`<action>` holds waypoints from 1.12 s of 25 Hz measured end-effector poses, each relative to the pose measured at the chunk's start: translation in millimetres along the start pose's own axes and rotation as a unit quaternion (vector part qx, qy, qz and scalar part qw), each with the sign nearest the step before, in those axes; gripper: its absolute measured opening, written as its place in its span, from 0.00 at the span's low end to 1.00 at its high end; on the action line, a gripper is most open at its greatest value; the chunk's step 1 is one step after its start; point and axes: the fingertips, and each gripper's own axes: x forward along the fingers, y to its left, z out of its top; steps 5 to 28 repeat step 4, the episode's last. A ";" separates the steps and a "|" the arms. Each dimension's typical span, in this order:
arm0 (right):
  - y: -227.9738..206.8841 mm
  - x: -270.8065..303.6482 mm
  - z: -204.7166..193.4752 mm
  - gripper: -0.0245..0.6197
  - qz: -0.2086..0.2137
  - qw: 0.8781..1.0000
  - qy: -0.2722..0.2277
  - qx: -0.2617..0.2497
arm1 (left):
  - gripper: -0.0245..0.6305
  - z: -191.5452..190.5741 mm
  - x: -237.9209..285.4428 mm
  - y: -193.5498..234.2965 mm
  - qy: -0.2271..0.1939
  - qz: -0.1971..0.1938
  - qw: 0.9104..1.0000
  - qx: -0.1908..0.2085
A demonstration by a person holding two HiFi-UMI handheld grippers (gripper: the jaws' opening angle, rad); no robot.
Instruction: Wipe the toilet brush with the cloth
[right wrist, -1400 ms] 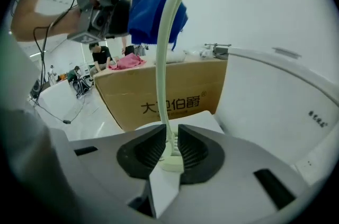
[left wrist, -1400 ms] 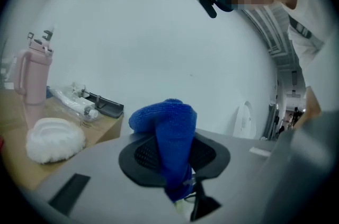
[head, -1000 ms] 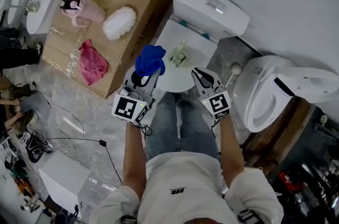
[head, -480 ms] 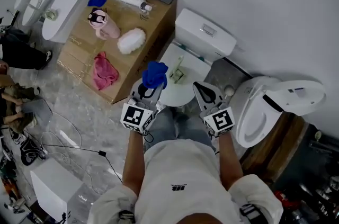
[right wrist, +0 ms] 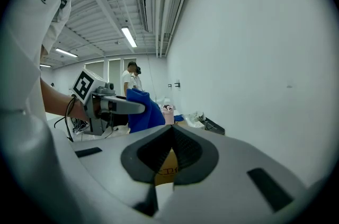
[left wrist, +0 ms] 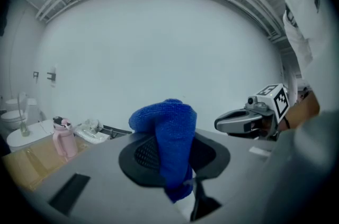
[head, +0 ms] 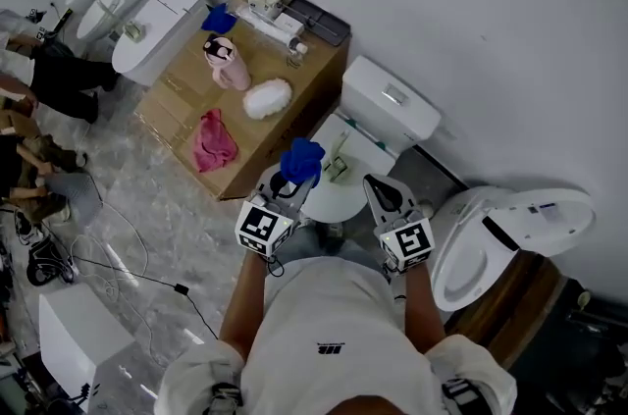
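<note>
White wall [head: 491, 11] behind; left tongs [head: 291, 181] clamp blue cloth [head: 302, 159]; right tongs [head: 378, 188] closed, seemingly empty.

A blue terry cloth [head: 301, 160], bunched into a thick fold, is pinched between the jaws of the left tool [head: 293, 180]. Its rounded top stands above them and a short end hangs below, clear of everything.

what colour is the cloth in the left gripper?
Blue cloth, clearest in the left gripper view.
</note>
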 end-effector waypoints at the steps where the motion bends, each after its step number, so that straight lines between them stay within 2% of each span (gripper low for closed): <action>1: -0.3 3.7 7.5 0.03 0.002 1.000 -0.008 -0.007 | 0.19 6.2 -1.7 3.0 -0.005 0.003 1.000 0.007; 4: 5.0 4.9 27.0 0.03 0.006 1.000 -0.024 -0.019 | 0.19 20.4 -12.4 2.8 -0.012 0.007 1.000 0.018; 28: 5.0 4.9 27.0 0.03 0.006 1.000 -0.024 -0.019 | 0.19 20.4 -12.4 2.8 -0.012 0.007 1.000 0.018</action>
